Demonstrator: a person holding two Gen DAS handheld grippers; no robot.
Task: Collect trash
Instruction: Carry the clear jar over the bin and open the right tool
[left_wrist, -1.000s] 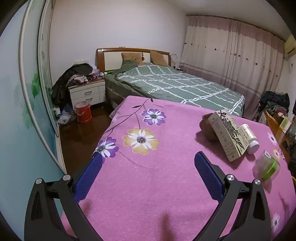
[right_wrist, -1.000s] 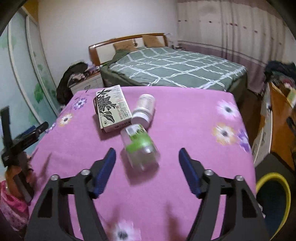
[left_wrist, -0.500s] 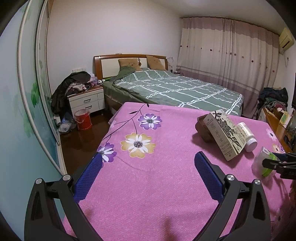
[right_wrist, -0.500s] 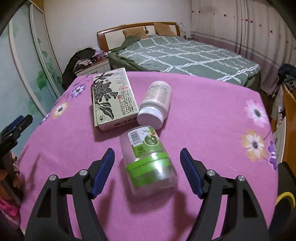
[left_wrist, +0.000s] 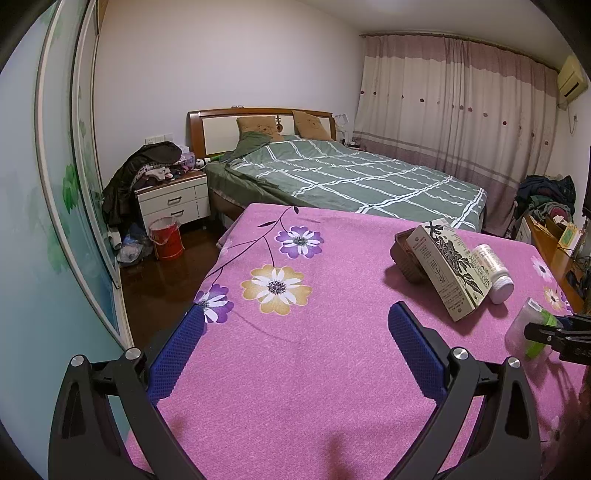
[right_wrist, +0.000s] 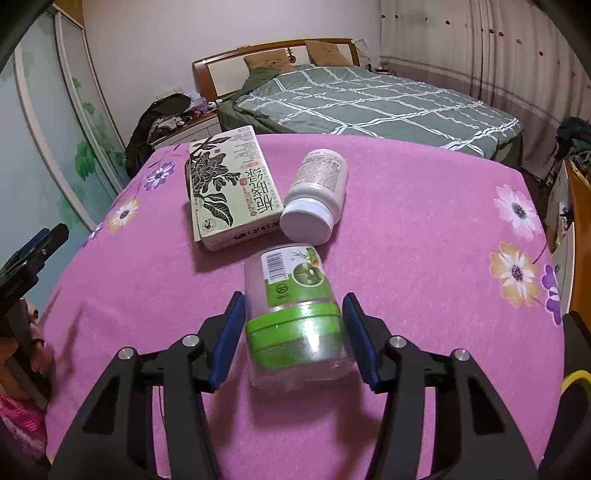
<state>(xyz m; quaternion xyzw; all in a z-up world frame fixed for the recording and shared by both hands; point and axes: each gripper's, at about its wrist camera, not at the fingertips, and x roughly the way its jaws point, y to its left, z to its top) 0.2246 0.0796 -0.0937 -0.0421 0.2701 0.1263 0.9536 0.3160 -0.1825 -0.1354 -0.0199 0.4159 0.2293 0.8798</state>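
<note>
Between right tongs, barcoded green-lidded jar, label unseen leftward.

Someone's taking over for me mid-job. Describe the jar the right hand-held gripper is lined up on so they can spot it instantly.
On the pink flowered tablecloth, three items lie clustered: a floral-print box, a white-capped bottle, and nearest the camera, the jar. It lies on its side between the right hand-held gripper pads, the only clear plastic one with a green lid and green label.

Bench cloth: matt, nubbly pink weave. Jar: clear glossy plastic. Box: printed cardboard. Tongs pads: blue textured rubber.
</note>
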